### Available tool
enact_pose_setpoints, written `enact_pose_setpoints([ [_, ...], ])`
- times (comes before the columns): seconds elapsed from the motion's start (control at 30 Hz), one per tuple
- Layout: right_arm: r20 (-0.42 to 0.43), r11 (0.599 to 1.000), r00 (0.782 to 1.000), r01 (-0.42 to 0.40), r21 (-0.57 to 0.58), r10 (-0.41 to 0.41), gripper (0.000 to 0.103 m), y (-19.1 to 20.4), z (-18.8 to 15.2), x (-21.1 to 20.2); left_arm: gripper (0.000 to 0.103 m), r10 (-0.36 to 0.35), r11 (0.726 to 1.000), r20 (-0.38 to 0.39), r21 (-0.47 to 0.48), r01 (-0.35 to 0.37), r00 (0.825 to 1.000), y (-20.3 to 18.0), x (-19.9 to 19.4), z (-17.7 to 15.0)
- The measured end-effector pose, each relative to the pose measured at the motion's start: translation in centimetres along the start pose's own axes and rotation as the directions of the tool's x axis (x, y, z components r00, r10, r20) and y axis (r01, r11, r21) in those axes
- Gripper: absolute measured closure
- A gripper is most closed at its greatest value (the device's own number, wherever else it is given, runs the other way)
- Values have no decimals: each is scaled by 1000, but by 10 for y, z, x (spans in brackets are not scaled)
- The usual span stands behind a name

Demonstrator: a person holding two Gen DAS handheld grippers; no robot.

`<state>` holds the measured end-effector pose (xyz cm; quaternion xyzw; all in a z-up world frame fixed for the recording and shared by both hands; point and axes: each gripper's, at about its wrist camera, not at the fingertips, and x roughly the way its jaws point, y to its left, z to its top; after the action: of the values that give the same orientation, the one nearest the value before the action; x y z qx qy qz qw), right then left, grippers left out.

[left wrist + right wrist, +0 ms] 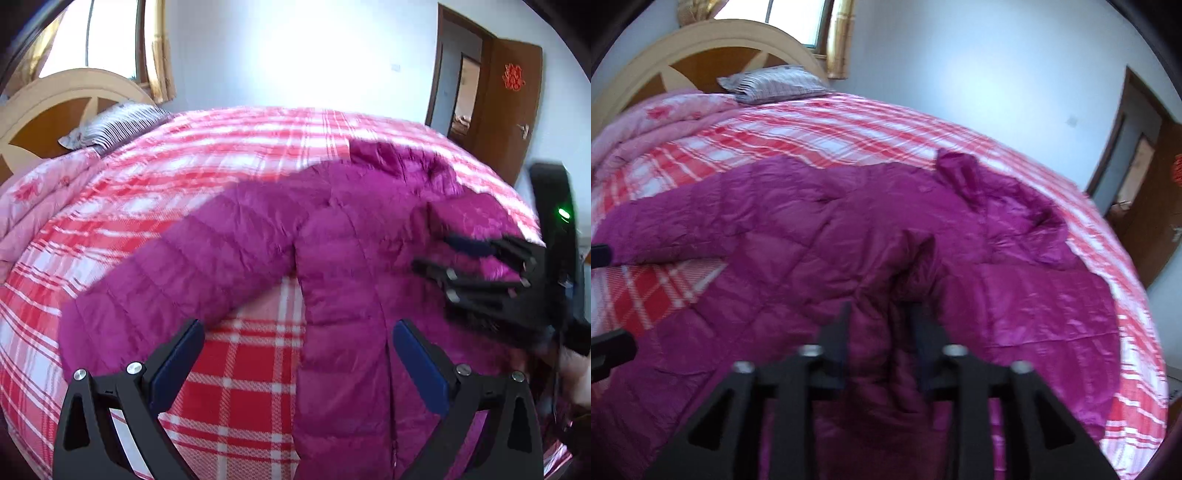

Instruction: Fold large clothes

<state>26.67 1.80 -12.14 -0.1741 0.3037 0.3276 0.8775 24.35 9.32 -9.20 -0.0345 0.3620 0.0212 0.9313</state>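
Clamped between the jaws of the right gripper [881, 325] is a fold of the magenta quilted down jacket [351, 251], spread on the red-and-white checked bed [240, 387]. Left gripper [297, 354] hovers with jaws apart; it should probably take the loose sleeve [177, 258] and lift evenly.

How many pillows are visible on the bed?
1. The striped pillow lies at the head of the bed, against the headboard, beside the folded pink quilt. Others may be hidden under it.
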Motion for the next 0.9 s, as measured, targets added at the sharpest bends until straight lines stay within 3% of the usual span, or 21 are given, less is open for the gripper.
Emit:
enact_pose_setpoints([
  [0.17, 131, 981, 980, -167, 103, 153, 30, -18, 11, -52, 1, 1, 1000, 68, -19, 0, 998, -2, -15, 23],
  [0.23, 198, 980, 970, -164, 116, 139, 30, -32, 15, -77, 1, -20, 1000, 71, 21, 19, 997, -19, -13, 33],
  [0.3, 236, 984, 970, -99, 146, 62, 30, -51, 18, -92, 1, -38, 997, 68, 64, 34, 997, -37, -6, 40],
  [0.37, 212, 981, 976, 10, 194, -52, 30, -78, 20, -94, 1, -49, 990, 87, 134, 37, 995, -67, 5, 46],
  [0.43, 182, 952, 966, 127, 278, -182, 41, -117, 16, -88, 1, -79, 981, 68, 181, 66, 994, -95, 22, 53],
  [0.47, 158, 931, 960, 172, 321, -232, 47, -135, 13, -84, 1, -92, 979, 65, 188, 78, 994, -105, 29, 54],
  [0.57, 59, 843, 933, 291, 453, -354, 49, -194, -5, -63, 1, -105, 968, 67, 234, 87, 992, -134, 53, 53],
  [0.67, -9, 819, 936, 312, 481, -351, 49, -220, -16, -40, 1, -8, 961, 40, 277, -3, 999, -147, 86, 45],
  [0.77, -47, 843, 955, 280, 460, -291, 49, -224, -24, -16, 1, 100, 953, 0, 287, -96, 995, -143, 116, 35],
  [0.9, -119, 880, 961, 277, 385, -250, 49, -216, -36, 14, 1, 50, 976, -80, 213, -32, 996, -122, 134, 27],
])
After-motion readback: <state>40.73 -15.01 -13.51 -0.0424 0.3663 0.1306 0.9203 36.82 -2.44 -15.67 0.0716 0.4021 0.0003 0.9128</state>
